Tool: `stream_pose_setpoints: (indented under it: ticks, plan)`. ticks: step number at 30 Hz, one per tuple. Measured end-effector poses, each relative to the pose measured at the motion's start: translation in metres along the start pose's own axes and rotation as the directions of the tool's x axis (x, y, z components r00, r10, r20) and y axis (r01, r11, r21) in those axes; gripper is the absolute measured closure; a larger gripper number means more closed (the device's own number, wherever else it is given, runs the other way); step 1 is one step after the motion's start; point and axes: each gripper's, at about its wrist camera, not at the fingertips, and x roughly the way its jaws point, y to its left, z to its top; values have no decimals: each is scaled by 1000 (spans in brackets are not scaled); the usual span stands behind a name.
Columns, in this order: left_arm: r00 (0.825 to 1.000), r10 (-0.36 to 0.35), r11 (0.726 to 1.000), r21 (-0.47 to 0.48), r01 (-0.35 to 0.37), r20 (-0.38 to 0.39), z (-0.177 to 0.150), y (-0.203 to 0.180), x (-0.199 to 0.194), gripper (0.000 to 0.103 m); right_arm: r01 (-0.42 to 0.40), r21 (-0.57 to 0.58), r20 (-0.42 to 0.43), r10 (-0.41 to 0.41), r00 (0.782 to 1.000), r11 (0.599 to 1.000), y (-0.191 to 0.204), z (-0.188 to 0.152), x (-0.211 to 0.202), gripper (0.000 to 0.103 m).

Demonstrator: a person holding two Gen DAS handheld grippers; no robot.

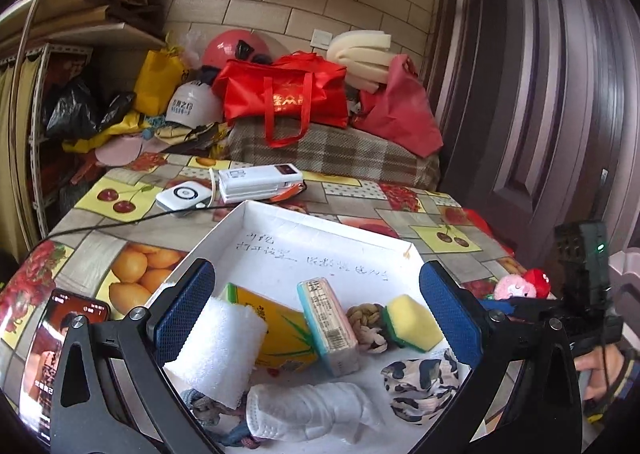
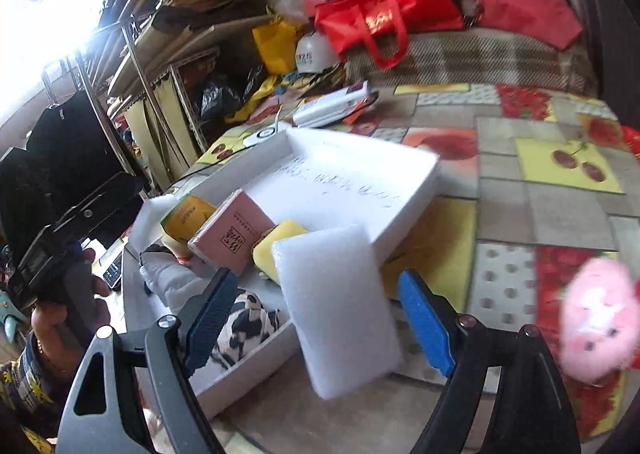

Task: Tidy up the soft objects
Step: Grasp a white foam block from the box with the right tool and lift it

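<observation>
A white box on the fruit-print table already holds most soft items: a white foam roll, a patterned cloth, a yellow sponge. The left gripper gapes wide, empty. A white foam block sits loose between the right gripper's parted jaws, over the box's edge. A pink plush toy waits on the table.

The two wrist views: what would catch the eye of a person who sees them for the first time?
Probably the white tray on the fruit-print tablecloth, holding a yellow sponge, a yellow box and other soft things. In the right wrist view a white foam slab stands between the open right claw, with a pink plush toy on the cloth beside it.
</observation>
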Motion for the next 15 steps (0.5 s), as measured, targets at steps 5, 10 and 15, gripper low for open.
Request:
stream_pose_setpoints:
  ticks: [5,10,15]
  plan:
    - [1000,5,999,-31,-5,-13,-1,8,3,0,12,-4,-59,-13,998,1000,3,-2,25,20]
    - [1000,0,1000,-6,0,0,-1,3,1,0,-1,23,-24,1,1000,1000,0,-5,15,21]
    - [1000,-3,1000,27,3,6,-3,-3,0,0,15,4,-33,-14,999,1000,2,-6,19,20]
